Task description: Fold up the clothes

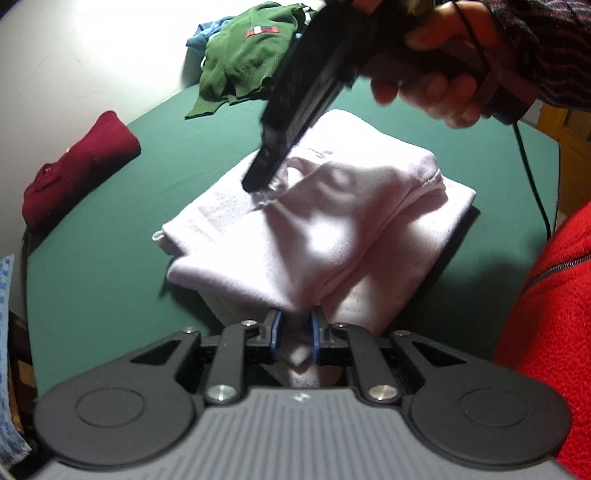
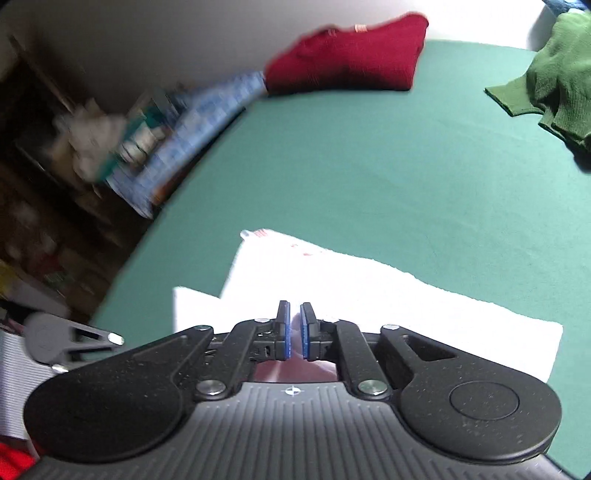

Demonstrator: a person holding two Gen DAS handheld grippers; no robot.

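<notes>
On the green cloth-covered surface (image 1: pixel 110 280), items run left to right as follows.

Far left: folded dark red knitted garment (image 1: pixel 79 171), finished, near the edge.
Rear centre: crumpled green garment with a striped chest badge (image 1: pixel 240 70), unfolded, a blue cloth (image 1: pixel 201 35) behind it.
Centre: pale pink soft knitted garment (image 1: pixel 314 225), partly folded, lying flat with one layer doubled over on top.
Left hand-held gripper (image 1: pixel 295 328): jaws nearly together, pinching a bunched fold at the near edge of the pink garment.
Right hand-held gripper (image 1: pixel 262 181): tips on the far upper layer, fabric puckered under them. Its own view shows pale cloth between narrow-set pads (image 2: pixel 285 332), so it is judged pinching.
Right edge: person's red fleece (image 1: pixel 554 332).
Step in hand: judged, carrying the upper layer over.
Method advised: lift both pinches together, keep the edge taut, lay edges flush before releasing.
</notes>
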